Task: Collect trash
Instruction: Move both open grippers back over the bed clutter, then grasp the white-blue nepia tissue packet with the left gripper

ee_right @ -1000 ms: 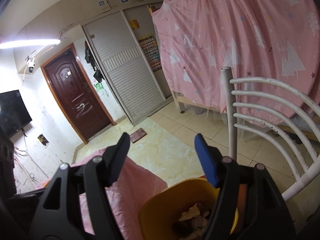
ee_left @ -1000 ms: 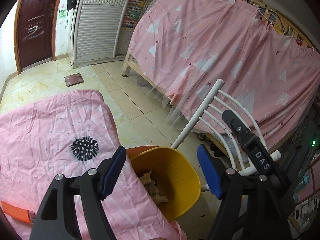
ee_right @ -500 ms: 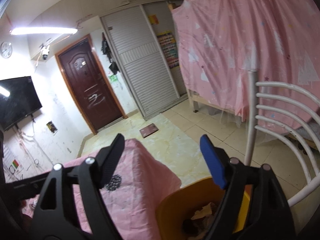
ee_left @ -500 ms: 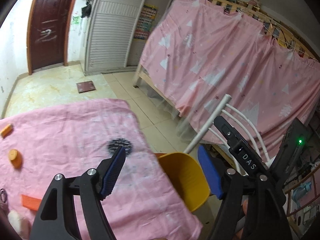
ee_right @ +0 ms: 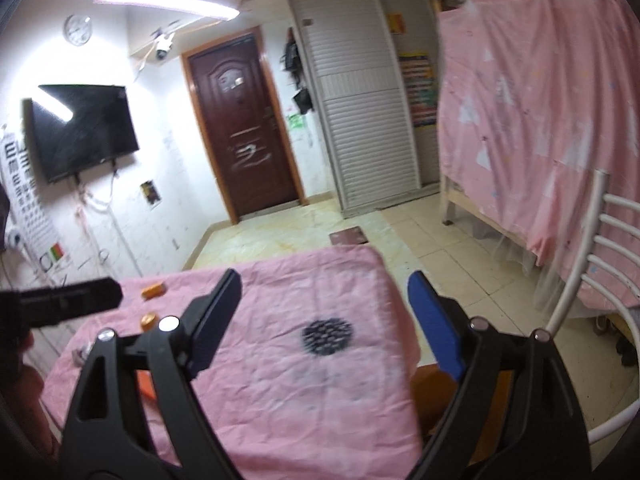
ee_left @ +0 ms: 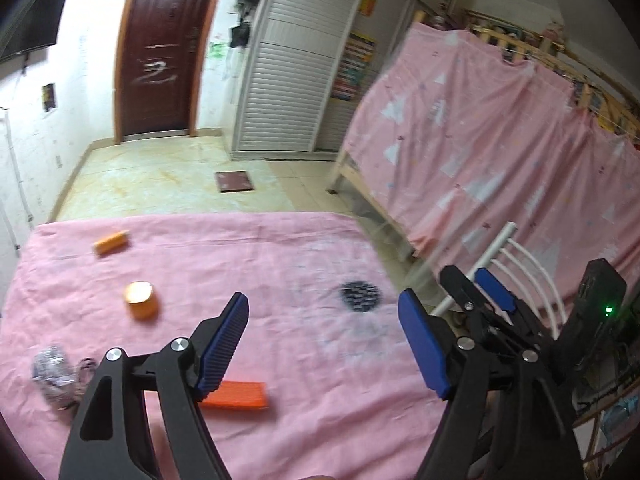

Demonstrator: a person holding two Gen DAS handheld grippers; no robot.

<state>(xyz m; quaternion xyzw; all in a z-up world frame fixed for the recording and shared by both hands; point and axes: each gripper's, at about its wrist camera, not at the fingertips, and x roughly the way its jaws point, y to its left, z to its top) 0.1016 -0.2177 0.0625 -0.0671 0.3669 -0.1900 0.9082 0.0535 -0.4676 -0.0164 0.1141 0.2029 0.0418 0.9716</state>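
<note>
Pink cloth point(ee_left: 304, 264) covers the table in this small room, and both grippers hang over its near edge with nothing in them. Nearest, the left gripper point(ee_left: 322, 344) has its blue pads spread wide, tilted down at the cloth, which looks to me like a hand lining up for its next pick. Just under its left finger lies a flat orange-red strip point(ee_left: 236, 395), the closest piece of trash and the likeliest target. To its left sits a crumpled grey wad point(ee_left: 52, 370) near the table's side edge. Beyond those, an orange round piece point(ee_left: 141, 300) stands alone, and farther still a small orange block point(ee_left: 111, 242) rests near the far edge. So 4 bits remain scattered well apart, each needing its own trip. The right gripper point(ee_right: 324, 312), also gaping wide and empty, hovers by the table's right side, above a dark round print point(ee_right: 327, 330) on the cloth. An orange bin edge point(ee_right: 434, 396) peeks out below that corner, I think placed there so drops are short. Beyond stand a white chair point(ee_right: 600, 264), a pink bed curtain point(ee_right: 540, 100) and a brown door point(ee_right: 240, 120).
</note>
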